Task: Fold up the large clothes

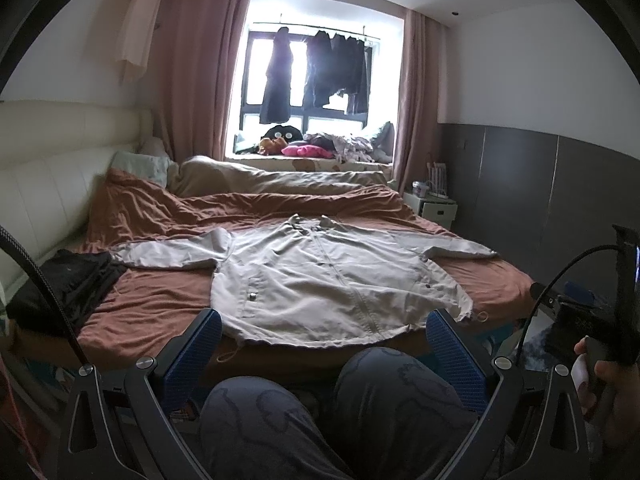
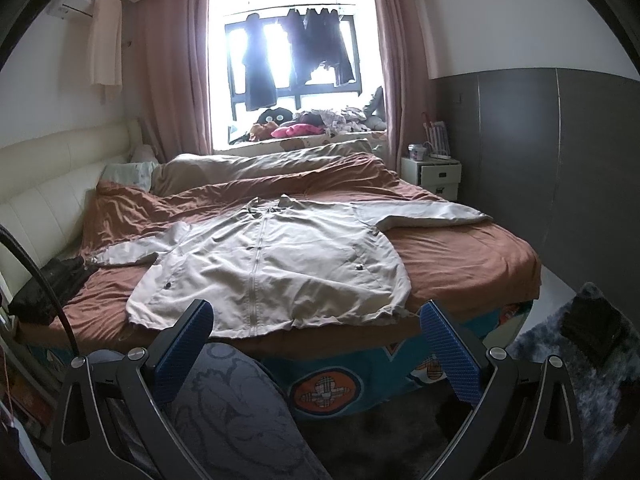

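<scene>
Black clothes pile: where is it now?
In both views the black clothes pile lies at the bed's left edge, by the jacket's left sleeve cuff.

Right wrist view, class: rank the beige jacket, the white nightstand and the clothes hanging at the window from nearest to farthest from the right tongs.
1. Beige jacket: spread flat on the bed, just ahead of the open right tongs.
2. White nightstand: right of the bed, near its far end.
3. Hanging clothes: at the window, on the far wall.
</scene>
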Action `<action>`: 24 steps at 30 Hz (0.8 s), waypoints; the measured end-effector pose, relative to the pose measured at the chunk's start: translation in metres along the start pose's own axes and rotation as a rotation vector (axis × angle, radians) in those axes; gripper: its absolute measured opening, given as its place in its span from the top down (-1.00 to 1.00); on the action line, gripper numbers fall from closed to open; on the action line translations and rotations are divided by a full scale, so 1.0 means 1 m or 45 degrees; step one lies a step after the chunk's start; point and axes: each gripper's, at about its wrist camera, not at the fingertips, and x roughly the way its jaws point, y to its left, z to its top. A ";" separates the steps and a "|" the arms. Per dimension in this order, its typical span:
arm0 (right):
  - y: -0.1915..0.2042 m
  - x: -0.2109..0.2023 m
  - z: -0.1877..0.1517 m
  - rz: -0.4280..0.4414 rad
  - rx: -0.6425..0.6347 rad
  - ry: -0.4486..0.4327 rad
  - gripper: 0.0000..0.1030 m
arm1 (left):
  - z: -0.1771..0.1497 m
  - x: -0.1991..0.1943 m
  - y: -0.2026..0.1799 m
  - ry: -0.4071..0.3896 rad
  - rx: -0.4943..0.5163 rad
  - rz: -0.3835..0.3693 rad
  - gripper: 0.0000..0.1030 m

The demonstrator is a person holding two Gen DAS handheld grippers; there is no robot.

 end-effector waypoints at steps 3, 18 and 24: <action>-0.001 0.001 0.001 0.000 -0.001 -0.003 -1.00 | 0.001 -0.001 0.000 -0.005 -0.001 0.000 -0.99; 0.007 0.047 0.015 0.059 -0.012 0.046 -1.00 | 0.020 0.026 0.026 0.013 -0.059 0.057 -0.99; 0.008 0.077 0.025 0.099 -0.019 0.072 -1.00 | 0.029 0.049 0.049 0.032 -0.100 0.082 -0.99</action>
